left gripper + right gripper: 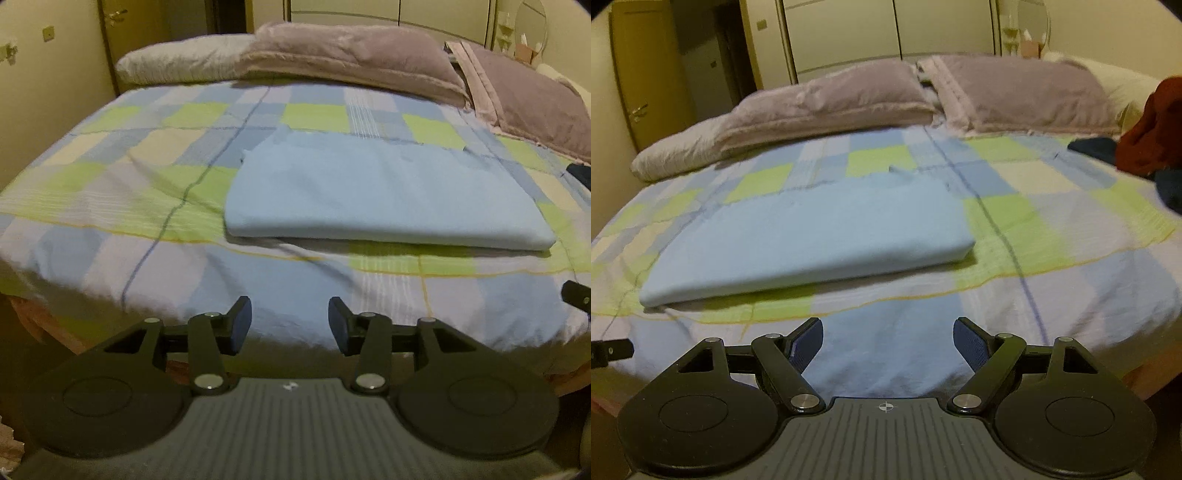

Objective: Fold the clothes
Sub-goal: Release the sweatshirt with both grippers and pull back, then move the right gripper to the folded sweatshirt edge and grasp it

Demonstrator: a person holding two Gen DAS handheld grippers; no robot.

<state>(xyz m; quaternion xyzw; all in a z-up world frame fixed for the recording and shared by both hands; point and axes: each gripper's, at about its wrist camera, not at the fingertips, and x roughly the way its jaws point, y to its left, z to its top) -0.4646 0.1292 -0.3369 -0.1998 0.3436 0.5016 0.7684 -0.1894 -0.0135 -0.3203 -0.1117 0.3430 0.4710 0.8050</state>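
Observation:
A light blue garment (384,192) lies folded into a flat rectangle on the checked bedspread (129,192); the right wrist view shows the same garment (812,236) left of centre. My left gripper (290,325) hangs over the bed's near edge, well short of the garment, open with nothing between its blue pads. My right gripper (888,347) is also back at the near edge, open wide and empty. A tip of the other gripper (576,295) shows at the right edge of the left wrist view.
Mauve pillows (351,55) and a white pillow (184,61) line the head of the bed. A red garment (1156,125) and dark blue clothes (1171,188) lie at the bed's right side. A door (642,74) and wardrobe doors (886,29) stand behind.

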